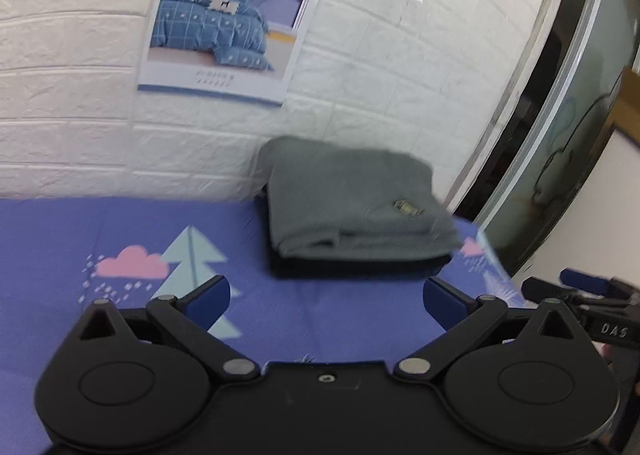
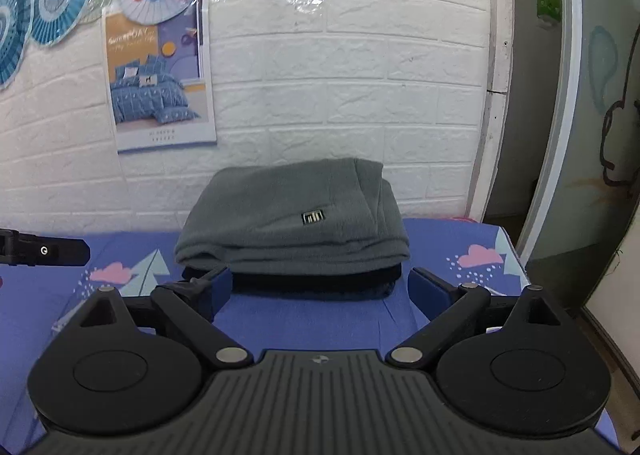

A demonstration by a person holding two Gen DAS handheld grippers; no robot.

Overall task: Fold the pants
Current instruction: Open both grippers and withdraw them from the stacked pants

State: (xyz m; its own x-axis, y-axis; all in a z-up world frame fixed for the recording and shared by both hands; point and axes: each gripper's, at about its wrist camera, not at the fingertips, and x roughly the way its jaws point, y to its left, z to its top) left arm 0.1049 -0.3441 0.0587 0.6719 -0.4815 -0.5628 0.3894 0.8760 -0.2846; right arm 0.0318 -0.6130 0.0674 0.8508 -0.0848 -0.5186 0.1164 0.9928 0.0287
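Matte black plastic with blue pads, the right tool (image 2: 320, 289) is spread wide and holds nothing; the left tool (image 1: 326, 301) gapes equally, empty. Just beyond them, soft grey fleece pants (image 2: 294, 215) lie folded into a plump rectangle atop a dark folded garment (image 2: 312, 283) on the purple printed bedsheet (image 2: 312, 319), beside the white embossed-brick wall (image 2: 340, 95).

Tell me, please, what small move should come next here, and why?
Probably draw both grippers back and stop. The grey pants already lie folded in a compact stack on a dark garment, and the left gripper and right gripper are both open and empty, so no fold appears left.
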